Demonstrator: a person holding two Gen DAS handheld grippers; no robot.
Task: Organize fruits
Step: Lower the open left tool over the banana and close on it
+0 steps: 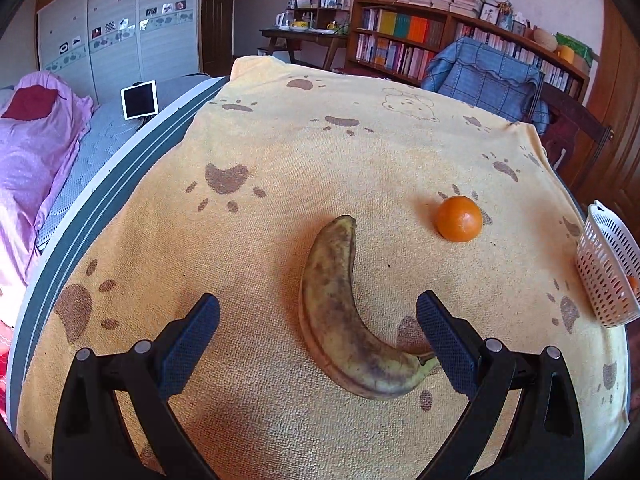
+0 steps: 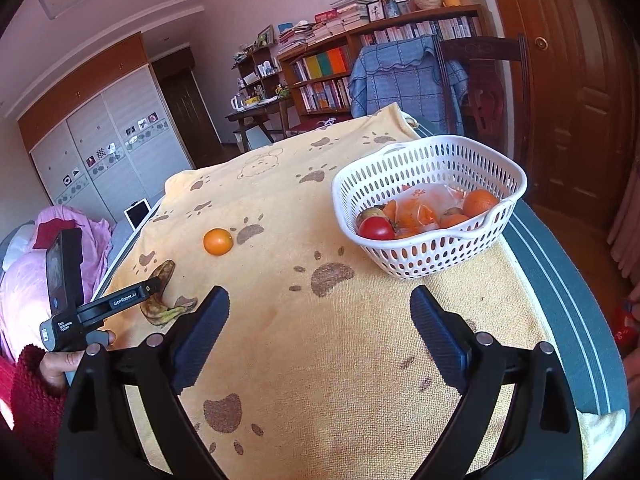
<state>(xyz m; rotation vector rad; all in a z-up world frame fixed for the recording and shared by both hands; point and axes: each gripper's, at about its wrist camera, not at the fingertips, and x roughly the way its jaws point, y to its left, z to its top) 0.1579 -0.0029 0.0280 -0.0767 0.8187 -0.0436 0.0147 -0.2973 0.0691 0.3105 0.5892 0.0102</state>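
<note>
A brown-spotted banana [image 1: 340, 312] lies on the yellow paw-print towel [image 1: 280, 152]. My left gripper [image 1: 318, 308] is open low over it, one finger on each side, and its right finger [image 1: 444, 344] is close to the stem without pressing. A loose orange [image 1: 459, 218] sits beyond, to the right. The white perforated basket [image 2: 432, 142] holds several oranges [image 2: 478, 200] and a red fruit [image 2: 376, 228]. My right gripper [image 2: 320, 312] is open wide over bare towel in front of the basket, with nothing between its fingers. The banana [image 2: 164, 300] and the orange [image 2: 218, 241] also show to its left.
A hand in a red sleeve [image 2: 32, 396] holds the left gripper's body [image 2: 72, 320]. The table's striped edge [image 2: 560, 300] runs along the right. A bed with pink bedding [image 1: 36, 160] and a tablet [image 1: 139, 99] lie left; a chair with a blue cover [image 1: 484, 76] and bookshelves stand behind.
</note>
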